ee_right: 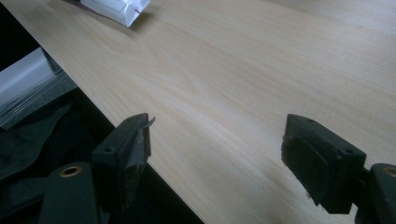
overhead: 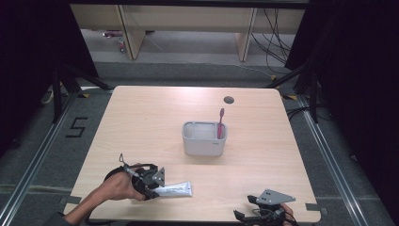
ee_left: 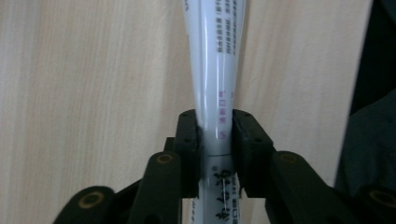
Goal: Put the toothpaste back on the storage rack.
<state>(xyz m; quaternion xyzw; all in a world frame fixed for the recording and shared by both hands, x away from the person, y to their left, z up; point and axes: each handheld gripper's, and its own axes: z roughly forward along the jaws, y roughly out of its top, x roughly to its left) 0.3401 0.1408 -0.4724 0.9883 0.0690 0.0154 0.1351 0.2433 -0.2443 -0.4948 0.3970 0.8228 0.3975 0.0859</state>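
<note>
A white toothpaste tube [overhead: 174, 189] lies flat near the front left of the wooden table [overhead: 141, 122]. My left gripper [overhead: 151, 184] is shut on the tube [ee_left: 215, 88]; in the left gripper view both black pads press its sides. A grey holder [overhead: 203, 138] stands at the table's middle with a pink toothbrush [overhead: 220, 123] upright in its right end. My right gripper [overhead: 263, 207] rests at the front right edge, and its jaws [ee_right: 217, 154] stand wide open over bare wood with nothing between them.
The flat end of the white tube [ee_right: 116, 9] shows far off in the right gripper view. A round cable hole [overhead: 228, 100] sits near the table's far edge. Dark floor and black stands surround the table.
</note>
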